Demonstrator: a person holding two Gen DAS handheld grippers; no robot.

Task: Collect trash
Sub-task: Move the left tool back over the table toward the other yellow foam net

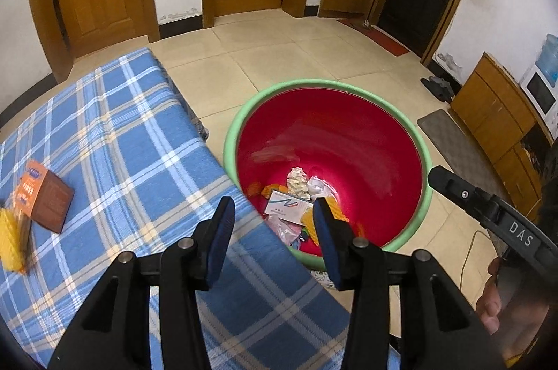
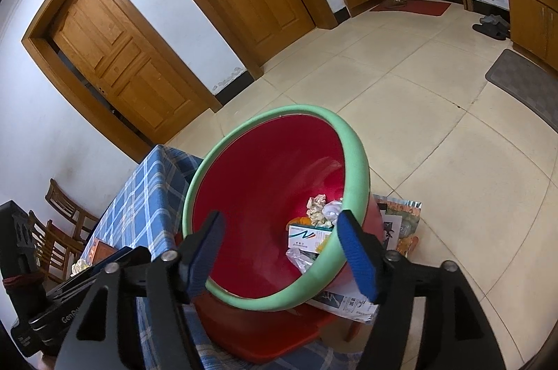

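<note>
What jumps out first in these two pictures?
A big red basin with a green rim, beside the table, holds crumpled paper and a white carton. On the blue checked cloth lies an orange box. Both black grippers, jaws apart, frame the basin.

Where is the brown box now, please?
In the left wrist view, the brown box lies at far left on the blue checked cloth, beside a blurred yellow thing.
</note>
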